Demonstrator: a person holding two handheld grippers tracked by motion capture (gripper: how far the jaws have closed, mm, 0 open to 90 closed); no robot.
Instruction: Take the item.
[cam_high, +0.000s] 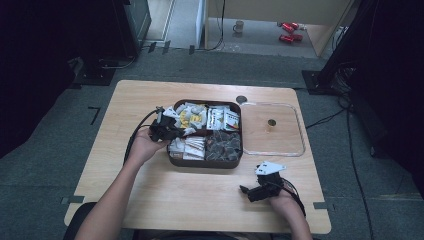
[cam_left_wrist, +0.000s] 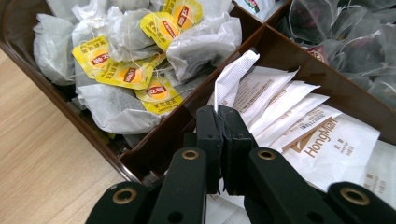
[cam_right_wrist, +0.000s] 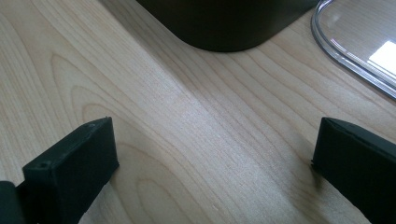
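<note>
A dark brown compartment box (cam_high: 172, 161) sits mid-table, holding tea bags with yellow tags (cam_left_wrist: 126, 74), white sachets (cam_left_wrist: 322, 140) and dark mesh tea bags (cam_left_wrist: 355, 42). My left gripper (cam_left_wrist: 219, 112) is shut on the edge of a white sachet (cam_left_wrist: 233, 77), which stands tilted up over the divider of the near-left compartment. In the high view that left gripper (cam_high: 167, 129) reaches over the box's left side. My right gripper (cam_high: 250, 191) rests low over the bare wood near the table's front right. Its jaws stand wide open with nothing between them, and its fingers (cam_right_wrist: 74, 163) hover just above the tabletop.
A clear plastic lid (cam_high: 272, 129) lies flat to the right of the box, and its rim (cam_right_wrist: 355, 56) shows in the right gripper view. The box's dark corner (cam_right_wrist: 224, 23) is ahead of the right gripper. Bare wood (cam_high: 190, 195) spreads along the front.
</note>
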